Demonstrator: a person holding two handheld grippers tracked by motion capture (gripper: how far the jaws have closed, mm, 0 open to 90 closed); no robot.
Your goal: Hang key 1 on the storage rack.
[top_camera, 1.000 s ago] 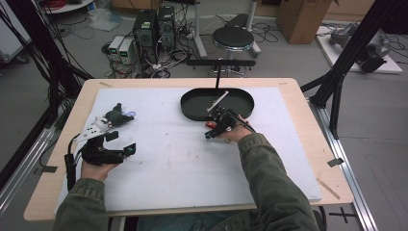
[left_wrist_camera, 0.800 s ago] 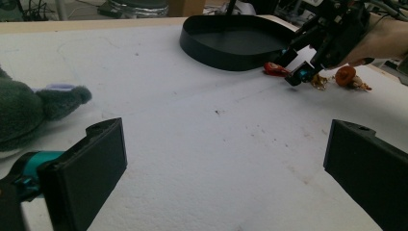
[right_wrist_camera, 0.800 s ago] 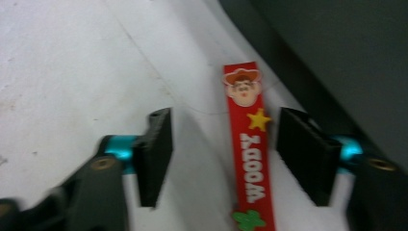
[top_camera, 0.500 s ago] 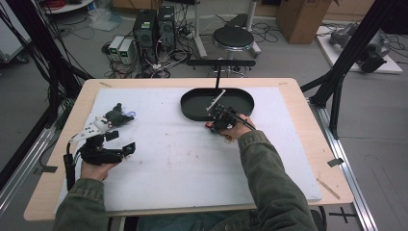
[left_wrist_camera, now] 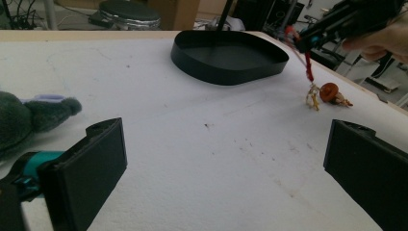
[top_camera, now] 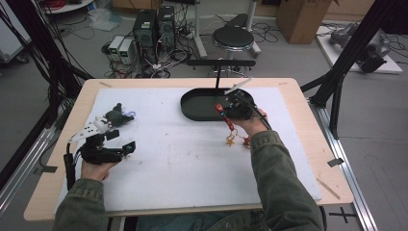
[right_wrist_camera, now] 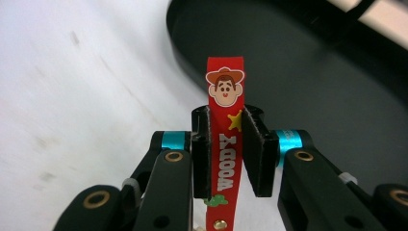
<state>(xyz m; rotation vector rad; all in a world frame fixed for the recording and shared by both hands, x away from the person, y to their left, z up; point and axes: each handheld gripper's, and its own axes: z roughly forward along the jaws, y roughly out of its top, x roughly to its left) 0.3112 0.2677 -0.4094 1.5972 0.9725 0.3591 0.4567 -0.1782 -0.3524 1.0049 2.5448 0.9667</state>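
Right gripper (right_wrist_camera: 226, 147): clamped on a red strap (right_wrist_camera: 225, 144) printed with a cartoon cowboy face, jaws pressing both flat sides near the strap's middle. Gripped across the width, probably so the thin band cannot slip or twist. Strap end standing up past the jaw tips, pointing toward the black tray (right_wrist_camera: 327, 91) just beyond.

From above, right gripper (top_camera: 236, 107) held over the near rim of the black tray (top_camera: 192, 103), right of centre on the table. Red strap (top_camera: 226, 119) hanging down and toward the near side, with a small cluster of charms (top_camera: 236, 141) at its lower end, resting on or just above the white mat (top_camera: 178, 168); contact hard to judge. In the left gripper view the charms (left_wrist_camera: 327, 94) look to touch the mat, an orange round piece beside a small gold one. Likely lifted by the strap so the dangling end trails rather than tangles, with the tray as the probable destination.

Left gripper (top_camera: 103, 151): released, jaws spread wide and holding nothing, parked low at the near left of the mat. Seemingly kept out of the way while the other hand works. Just beyond it, at the far left, a dark grey plush toy (top_camera: 118, 117) lying on the mat, apart from the jaws; seen close at the left edge of the left gripper view as plush toy (left_wrist_camera: 29, 118).
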